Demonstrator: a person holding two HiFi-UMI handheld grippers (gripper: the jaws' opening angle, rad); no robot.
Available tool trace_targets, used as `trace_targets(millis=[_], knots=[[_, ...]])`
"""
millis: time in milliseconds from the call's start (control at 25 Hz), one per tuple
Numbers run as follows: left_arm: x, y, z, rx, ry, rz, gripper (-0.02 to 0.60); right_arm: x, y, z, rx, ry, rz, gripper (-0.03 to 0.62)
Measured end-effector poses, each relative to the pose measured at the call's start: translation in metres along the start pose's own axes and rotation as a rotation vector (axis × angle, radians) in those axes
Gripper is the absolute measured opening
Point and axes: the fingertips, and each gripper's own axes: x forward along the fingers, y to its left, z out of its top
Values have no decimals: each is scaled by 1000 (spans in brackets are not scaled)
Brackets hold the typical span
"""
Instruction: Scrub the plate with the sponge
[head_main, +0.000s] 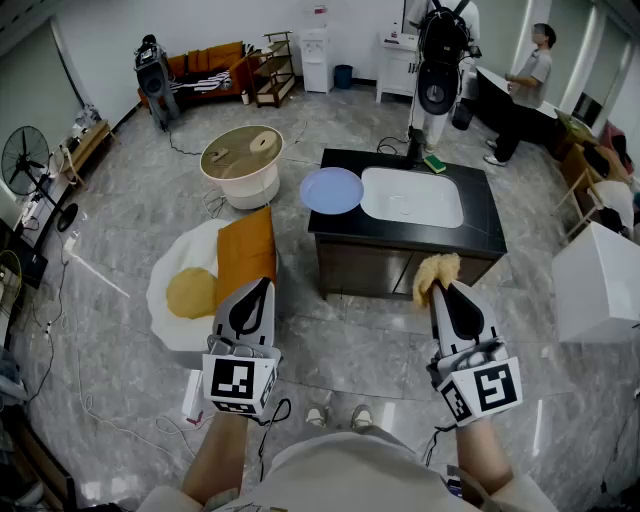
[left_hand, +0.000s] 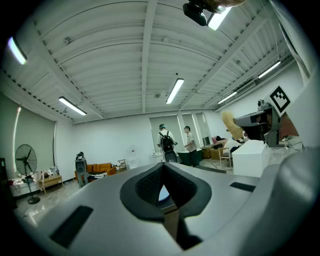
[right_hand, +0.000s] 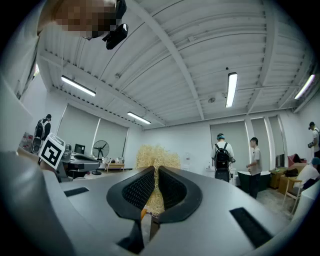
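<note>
A pale blue plate (head_main: 332, 190) lies on the left end of a black counter (head_main: 490, 215), beside a white sink basin (head_main: 412, 196). My right gripper (head_main: 437, 287) is held level in front of the counter, shut on a yellow fibrous sponge (head_main: 436, 272); in the right gripper view the sponge (right_hand: 156, 159) sticks out beyond the closed jaws. My left gripper (head_main: 262, 283) is level too, short of the counter and to its left, shut with nothing in it. Through its jaws a sliver of the plate (left_hand: 162, 193) shows.
An orange cushion (head_main: 246, 250) and a white egg-shaped rug (head_main: 190, 290) lie on the floor left of the counter, with a round white table (head_main: 241, 164) beyond. A green sponge (head_main: 434, 163) sits at the counter's far edge. A person with a backpack (head_main: 438, 60) and another person (head_main: 524, 85) stand behind. White box (head_main: 598, 282) at right.
</note>
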Motion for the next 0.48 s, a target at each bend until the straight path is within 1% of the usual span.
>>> trace_targets(millis=[240,480], knots=[[4,-7,3,3,6,-3,18,-3,-10,4,55,-32,24,48],[4,-15,4,7,18,3,18,-5,-16,-2,43,-15,40,49]])
